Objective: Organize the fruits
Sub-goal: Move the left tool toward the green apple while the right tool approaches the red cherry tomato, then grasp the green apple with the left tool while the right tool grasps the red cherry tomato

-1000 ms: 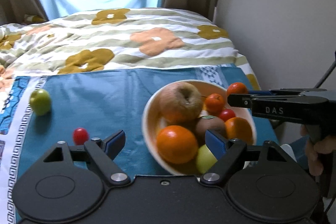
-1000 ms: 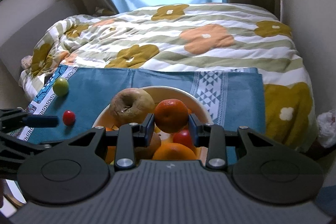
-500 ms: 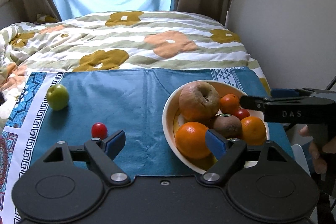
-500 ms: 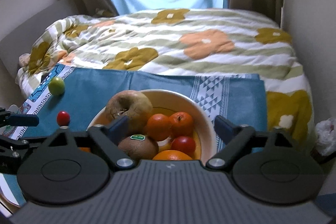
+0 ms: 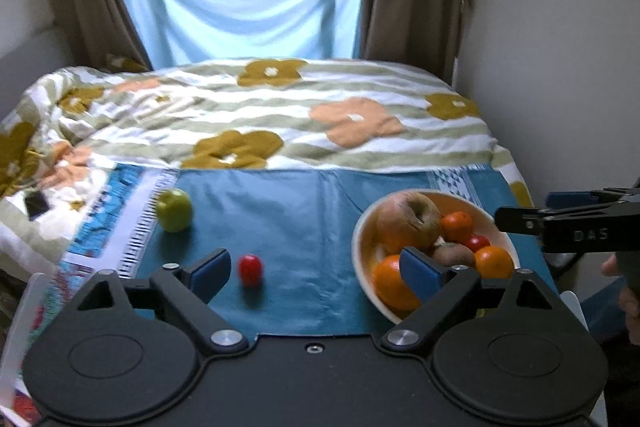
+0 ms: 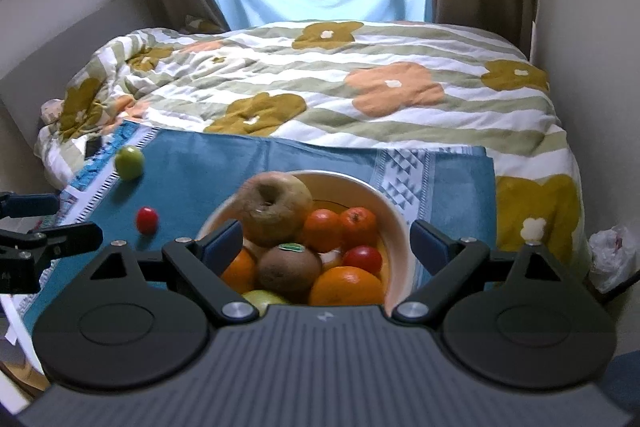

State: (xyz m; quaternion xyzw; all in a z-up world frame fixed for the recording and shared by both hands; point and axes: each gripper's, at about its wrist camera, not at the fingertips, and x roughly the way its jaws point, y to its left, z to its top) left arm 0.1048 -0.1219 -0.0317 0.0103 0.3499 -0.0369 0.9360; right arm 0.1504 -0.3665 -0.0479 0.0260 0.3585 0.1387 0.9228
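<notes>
Currently both grippers stand with their fingers spread wide and nothing held between them.

Left gripper (image 5: 315, 269): jaws apart, poised above the blue cloth (image 5: 296, 211). A small red fruit (image 5: 250, 269) lies on the cloth just ahead of the gap, nearer the left finger. A green apple (image 5: 173, 209) lies farther ahead and to the left, near the cloth's patterned border, well apart from the red fruit. The cream bowl (image 5: 362, 227) sits ahead and to the right; the right finger's blue pad overlaps the bowl's near rim in this view.

Right gripper (image 6: 326, 241): jaws apart, positioned above the near side of the bowl (image 6: 394, 223), with the bowl's contents showing between the fingers. Contents visible from this side:
- a large brownish apple (image 6: 276, 213) at the far left of the bowl, just ahead of the left finger;
- two small oranges (image 6: 340, 223) side by side to its right;
- a kiwi (image 6: 289, 267) bearing a sticker, at the centre;
- a small red fruit in the bowl (image 6: 362, 258), right of the kiwi;
- a large orange (image 6: 346, 287) at the near edge.

The green apple (image 6: 129, 162) and the loose red fruit (image 6: 146, 220) lie on the cloth ahead and to the left of this gripper. A floral quilt (image 6: 360, 87) covers the bed beyond the cloth.
</notes>
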